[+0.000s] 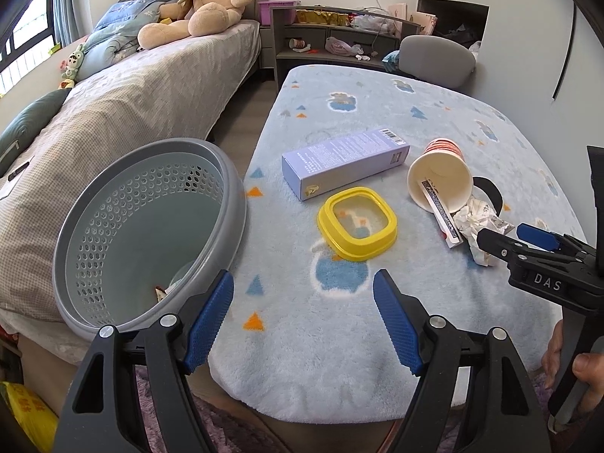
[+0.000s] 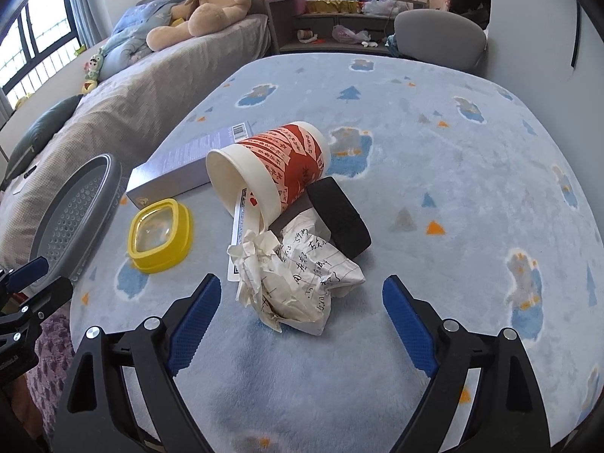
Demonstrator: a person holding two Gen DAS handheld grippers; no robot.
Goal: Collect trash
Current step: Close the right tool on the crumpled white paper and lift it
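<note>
Crumpled white paper [image 2: 302, 283] with handwritten lines lies on a pale blue fleece cloth [image 2: 434, 173] that covers a table, just ahead of the right gripper [image 2: 302, 294]. That gripper's blue-padded fingers [image 2: 196, 313] are spread wide, one on each side of the paper, and neither pad touches it. A wad of tissue [image 2: 256, 253] is bunched against the paper's left side.

Just behind the paper, a red and white paper cup [image 2: 279, 166] lies tipped on its side, its mouth facing the paper. A flat printed strip [image 2: 238, 226] sticks out of the cup and runs under the tissue. A black oval block [image 2: 338, 222] rests against the cup and touches the paper's far edge.

To the left sits a yellow square lid [image 1: 358, 222] with a clear centre. Behind it lies a long lilac box [image 1: 345, 162] with a barcode at its far end.

A grey perforated bin [image 1: 143, 234] stands off the table's left edge, tilted toward the viewer, with a few scraps at its bottom. The left gripper [image 1: 304, 294] hovers over the near table edge beside the bin's rim, its jaws wide apart and holding nothing. In the left wrist view the right gripper [image 1: 490, 241] shows at the right with its tip at the paper [image 1: 479, 222].

Beyond the table are a bed [image 1: 132, 98] with a large teddy bear [image 1: 204, 0], a grey chair [image 1: 438, 58] and cluttered shelves [image 1: 339, 37].
</note>
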